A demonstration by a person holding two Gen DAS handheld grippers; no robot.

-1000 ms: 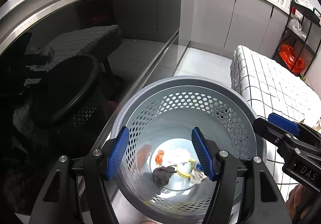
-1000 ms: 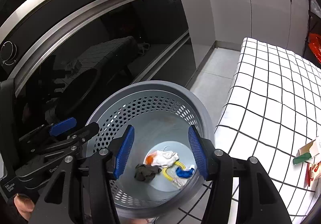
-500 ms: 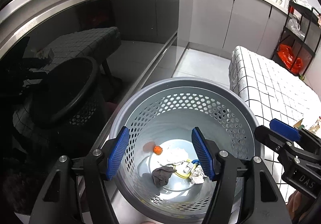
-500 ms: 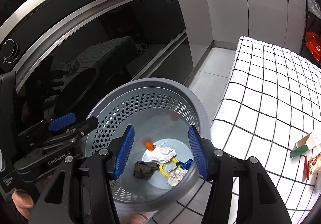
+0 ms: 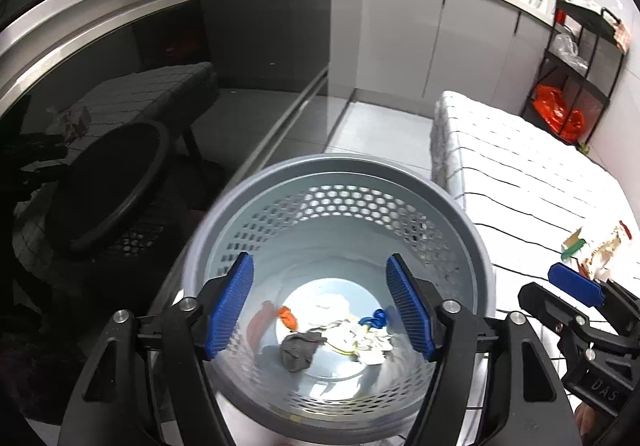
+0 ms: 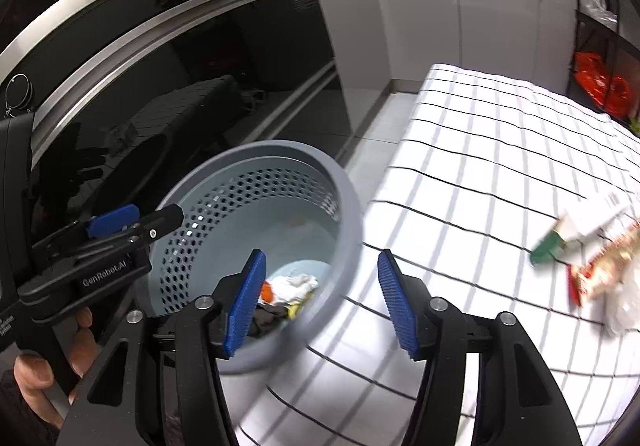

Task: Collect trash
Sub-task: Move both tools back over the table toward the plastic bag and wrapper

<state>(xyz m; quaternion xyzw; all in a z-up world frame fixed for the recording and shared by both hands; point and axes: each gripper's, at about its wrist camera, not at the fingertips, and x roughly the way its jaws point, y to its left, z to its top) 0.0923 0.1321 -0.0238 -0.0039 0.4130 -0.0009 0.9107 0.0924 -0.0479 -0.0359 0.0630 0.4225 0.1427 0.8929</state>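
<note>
Both grippers point downward, side by side; left gripper (image 5: pixel 320 306) and right gripper (image 6: pixel 320 302) are opening, nothing between fingers.

Bin (image 5: pixel 472 242) looks like matt grey perforated plastic, the oven door (image 5: pixel 224 58) beside it is glossy black glass with brushed metal trim, cloth (image 6: pixel 500 174) is checked fabric.

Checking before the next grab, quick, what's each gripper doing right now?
Left gripper: fingers opening, holding nothing, above the basket.
Right gripper: fingers opening, holding nothing, over the basket's rim.
</note>
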